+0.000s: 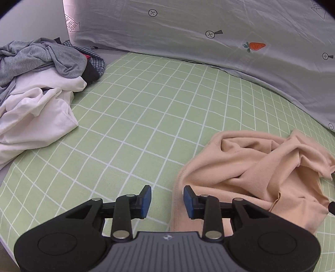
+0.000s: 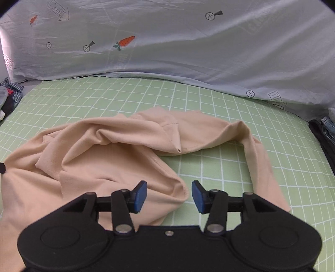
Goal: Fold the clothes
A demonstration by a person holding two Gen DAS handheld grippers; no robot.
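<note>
Green grid bedsheet (image 2: pixel 209 100) with crumpled peach garment (image 2: pixel 108 154)
Garment's long axis runs left–right; left gripper (image 1: pixel 167 202) and right gripper (image 2: pixel 169 196) both released, holding nothing

On the grey quilt (image 1: pixel 209 52), an outlined arrow label (image 1: pixel 72 25) was seen at ten o'clock in the left wrist view, its letters reading roughly "…HERE". A similar arrow label (image 2: pixel 59 11) was printed at eleven o'clock in the right wrist view. Circled plus signs (image 1: pixel 152 13) were scattered across it. Other lettering was too blurred to be read.
</note>
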